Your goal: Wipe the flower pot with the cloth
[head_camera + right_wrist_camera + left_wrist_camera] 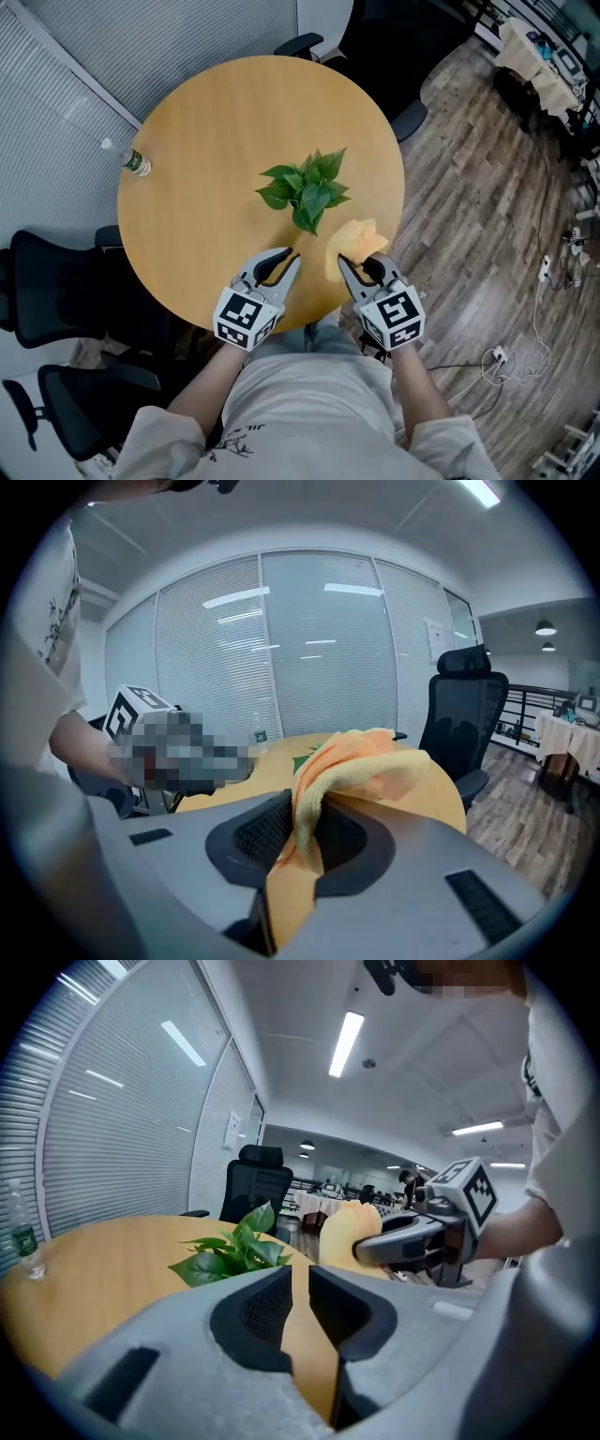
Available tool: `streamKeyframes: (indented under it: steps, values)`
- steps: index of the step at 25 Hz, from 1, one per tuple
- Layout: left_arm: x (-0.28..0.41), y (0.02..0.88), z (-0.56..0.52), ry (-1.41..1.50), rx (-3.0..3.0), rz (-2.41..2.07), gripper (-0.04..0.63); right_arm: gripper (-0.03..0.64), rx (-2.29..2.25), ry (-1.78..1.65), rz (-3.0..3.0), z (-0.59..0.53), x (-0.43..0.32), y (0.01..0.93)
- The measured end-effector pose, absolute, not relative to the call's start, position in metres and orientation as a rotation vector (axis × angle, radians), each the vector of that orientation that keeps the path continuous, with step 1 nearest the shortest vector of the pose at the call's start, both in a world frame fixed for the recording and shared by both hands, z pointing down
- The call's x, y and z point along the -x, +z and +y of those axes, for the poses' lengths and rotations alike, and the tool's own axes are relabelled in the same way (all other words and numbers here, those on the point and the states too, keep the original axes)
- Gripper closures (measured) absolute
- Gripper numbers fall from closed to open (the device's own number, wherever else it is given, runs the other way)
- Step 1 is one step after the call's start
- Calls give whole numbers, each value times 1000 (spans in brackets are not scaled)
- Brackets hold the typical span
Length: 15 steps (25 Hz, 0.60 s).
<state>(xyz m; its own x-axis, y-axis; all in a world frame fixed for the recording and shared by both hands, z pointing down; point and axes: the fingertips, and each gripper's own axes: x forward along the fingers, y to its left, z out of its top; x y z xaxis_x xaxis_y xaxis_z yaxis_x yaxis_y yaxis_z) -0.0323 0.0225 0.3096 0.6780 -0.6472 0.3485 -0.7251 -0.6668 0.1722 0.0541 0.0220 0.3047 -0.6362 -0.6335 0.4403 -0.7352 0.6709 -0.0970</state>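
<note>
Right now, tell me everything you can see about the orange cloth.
The cloth is soft, yellow-orange fabric, fleecy-looking, bunched into loose folds. The right gripper is shut on it: its fingers pinch one gathered part, and the rest bulges up past the fingertips. In the head view it sits over the round table's near edge, beside the plant's leaves; whether it touches them is unclear.

We see round wooden table (216, 122), light brown top. Green leafy plant (307, 187) stands on it, a bit right of middle, toward our side. Small clear water bottle (136, 163) stands upright at left edge, well apart from plant.
</note>
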Motion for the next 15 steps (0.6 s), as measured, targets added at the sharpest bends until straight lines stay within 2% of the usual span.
streamKeyframes:
  steps: [6, 15]
  values:
    - [31, 278, 27, 323, -2619, -1099, 584, 554, -1085, 425, -2574, 34, -43, 275]
    - [28, 267, 26, 338, -2615, -1128, 584, 554, -1097, 546, -2633, 37, -34, 254]
